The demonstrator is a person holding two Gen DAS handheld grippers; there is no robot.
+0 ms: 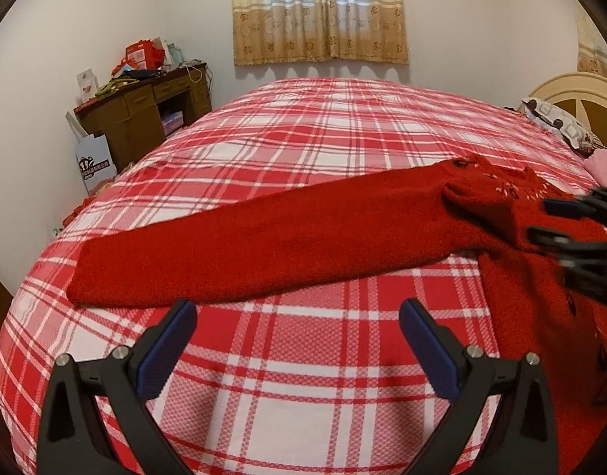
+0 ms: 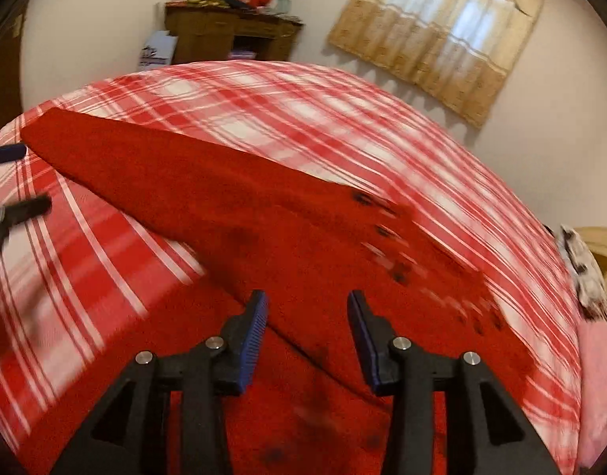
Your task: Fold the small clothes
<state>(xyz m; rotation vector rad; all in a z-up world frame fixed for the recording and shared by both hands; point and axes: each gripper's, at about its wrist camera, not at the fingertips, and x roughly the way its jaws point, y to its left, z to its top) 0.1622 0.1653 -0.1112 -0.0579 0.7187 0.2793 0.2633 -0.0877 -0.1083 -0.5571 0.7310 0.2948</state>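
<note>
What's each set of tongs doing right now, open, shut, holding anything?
Left tongs: open, empty, over the plaid bedsheet near the red sweater.
Right tongs: open, nothing gripped, over the sweater.

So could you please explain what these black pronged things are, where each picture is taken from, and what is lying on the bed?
There is no robot here: a person holds a two-fingered tool in each hand, each with a camera looking along its fingers. In the left wrist view, the left tool hovers open over the plaid bedspread, holding nothing. In the right wrist view, the right tool is open above the red sweater, with nothing pressed between its pads; that picture is blurred. The sweater lies flat on the bed with one long sleeve stretched out sideways. Each tool also appears at the edge of the other's picture. A wooden desk stands behind.
</note>
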